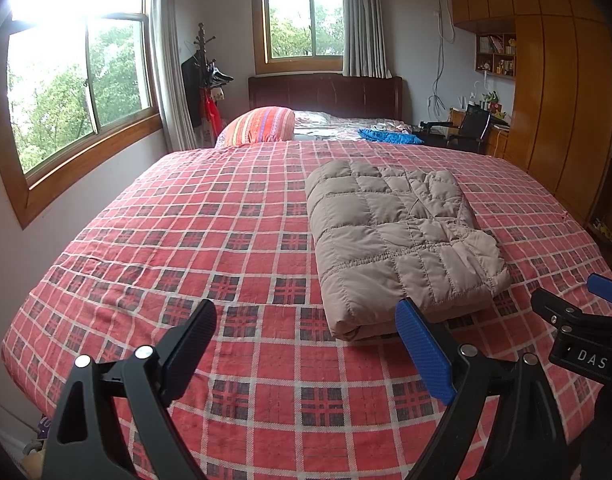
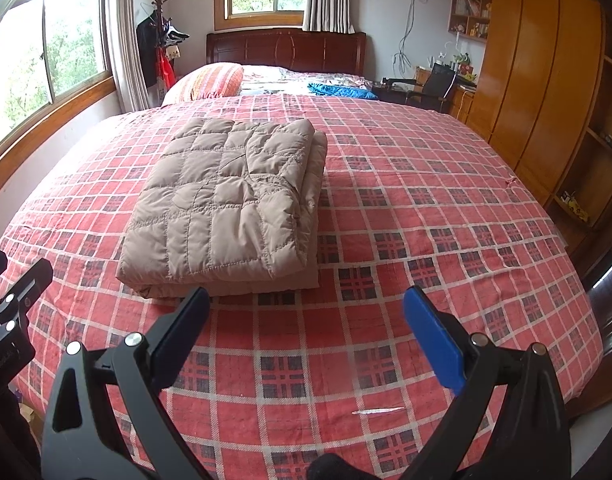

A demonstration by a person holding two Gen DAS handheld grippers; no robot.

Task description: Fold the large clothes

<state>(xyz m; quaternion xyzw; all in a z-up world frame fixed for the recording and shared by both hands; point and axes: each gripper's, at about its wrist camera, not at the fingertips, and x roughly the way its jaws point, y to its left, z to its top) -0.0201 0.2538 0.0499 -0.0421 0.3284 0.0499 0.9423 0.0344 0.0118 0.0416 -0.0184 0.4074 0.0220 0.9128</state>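
A beige quilted down jacket [image 1: 398,240] lies folded into a thick rectangle on the red plaid bed cover [image 1: 225,240]. In the right wrist view the same jacket [image 2: 229,204] sits left of centre on the cover [image 2: 426,220]. My left gripper [image 1: 308,320] hovers open above the cover, its blue finger close to the jacket's near edge. My right gripper [image 2: 306,308] is open too, with nothing between its fingers, just short of the jacket's near right corner. Each gripper shows at the edge of the other's view.
A striped orange pillow [image 1: 261,124] and a blue cloth [image 1: 390,135] lie past the cover near the dark headboard [image 1: 326,94]. Windows line the left wall. A wooden wardrobe [image 1: 562,100] and a desk with a chair [image 1: 472,128] stand on the right.
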